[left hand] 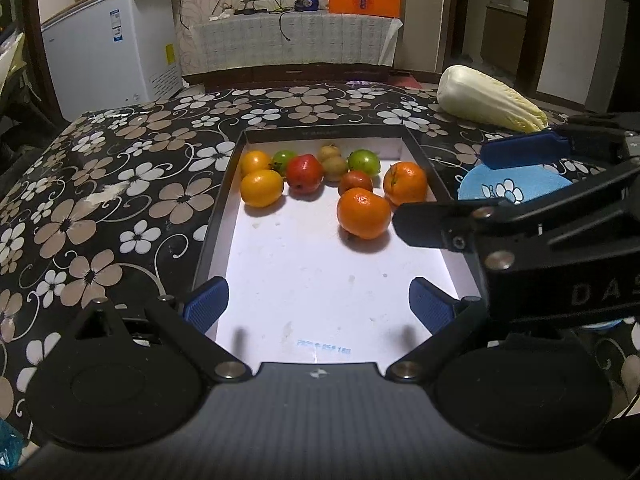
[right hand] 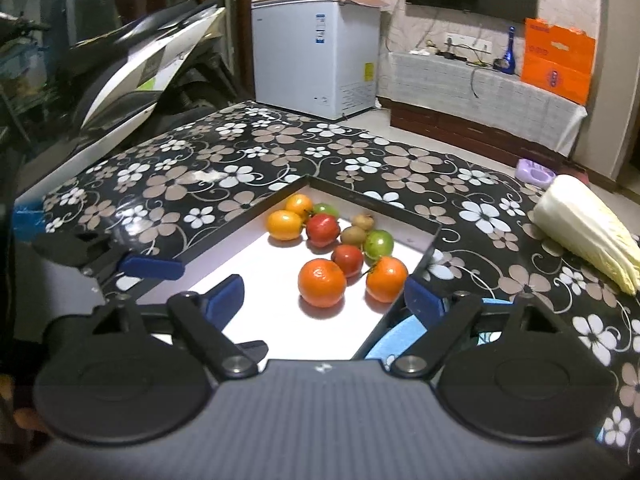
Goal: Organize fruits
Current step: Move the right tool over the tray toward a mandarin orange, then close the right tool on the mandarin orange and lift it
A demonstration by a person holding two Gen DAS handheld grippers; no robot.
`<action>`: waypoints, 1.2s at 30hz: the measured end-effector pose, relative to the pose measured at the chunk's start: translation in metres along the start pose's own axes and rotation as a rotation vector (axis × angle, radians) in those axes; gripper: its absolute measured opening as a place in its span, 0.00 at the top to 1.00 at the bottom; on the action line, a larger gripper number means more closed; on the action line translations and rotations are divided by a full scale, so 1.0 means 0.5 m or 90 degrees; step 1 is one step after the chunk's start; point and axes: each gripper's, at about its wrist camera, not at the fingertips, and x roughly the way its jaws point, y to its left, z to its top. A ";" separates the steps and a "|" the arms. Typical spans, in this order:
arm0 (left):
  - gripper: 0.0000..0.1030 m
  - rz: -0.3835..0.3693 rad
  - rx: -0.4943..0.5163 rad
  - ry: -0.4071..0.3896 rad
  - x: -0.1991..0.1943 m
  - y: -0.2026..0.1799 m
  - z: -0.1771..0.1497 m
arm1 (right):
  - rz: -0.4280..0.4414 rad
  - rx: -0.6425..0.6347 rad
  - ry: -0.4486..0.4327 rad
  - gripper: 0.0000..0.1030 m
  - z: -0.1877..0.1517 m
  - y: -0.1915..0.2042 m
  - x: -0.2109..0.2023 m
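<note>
The fruits (left hand: 335, 184) are gathered at the far end of a shallow white-floored box (left hand: 320, 300), ahead of both grippers. The left gripper (left hand: 316, 306) is held wide open and empty over the near floor. The right gripper (right hand: 324, 300) is spread, nothing gripped, just short of an orange (right hand: 322, 283).

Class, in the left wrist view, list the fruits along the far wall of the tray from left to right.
Small yellow-orange round fruit → green tomato-like fruit → small brown kiwi-like fruit → second green round fruit.
</note>
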 end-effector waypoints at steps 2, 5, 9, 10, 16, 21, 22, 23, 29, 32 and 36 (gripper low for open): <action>0.04 0.002 0.005 0.000 0.001 -0.002 -0.001 | 0.006 -0.006 0.002 0.22 0.000 0.003 0.003; 0.04 0.000 0.004 0.003 0.001 -0.001 -0.003 | 0.008 -0.012 0.007 0.25 -0.002 0.008 0.009; 0.04 0.001 0.002 0.007 0.004 -0.001 -0.004 | 0.003 -0.018 0.016 0.27 -0.004 0.014 0.021; 0.04 0.003 0.003 0.008 0.006 -0.001 -0.004 | 0.004 -0.017 0.019 0.30 -0.005 0.015 0.025; 0.04 0.005 -0.002 0.015 0.012 -0.003 -0.005 | 0.002 -0.003 0.031 0.31 -0.003 0.015 0.048; 0.04 0.006 0.003 0.018 0.016 -0.011 -0.006 | 0.006 0.002 0.050 0.32 -0.004 0.015 0.076; 0.04 0.007 0.005 0.019 0.018 -0.012 -0.007 | 0.003 0.003 0.054 0.32 -0.004 0.014 0.082; 0.04 0.007 0.005 0.020 0.018 -0.012 -0.007 | 0.001 0.004 0.056 0.32 -0.004 0.011 0.087; 0.04 0.013 0.000 0.024 0.020 -0.003 -0.008 | 0.014 0.052 0.060 0.32 0.004 -0.007 0.114; 0.04 0.016 -0.003 0.029 0.022 0.003 -0.010 | 0.018 0.053 0.067 0.33 0.006 -0.002 0.129; 0.04 0.018 -0.006 0.030 0.022 0.010 -0.009 | 0.017 0.042 0.079 0.34 0.007 0.010 0.147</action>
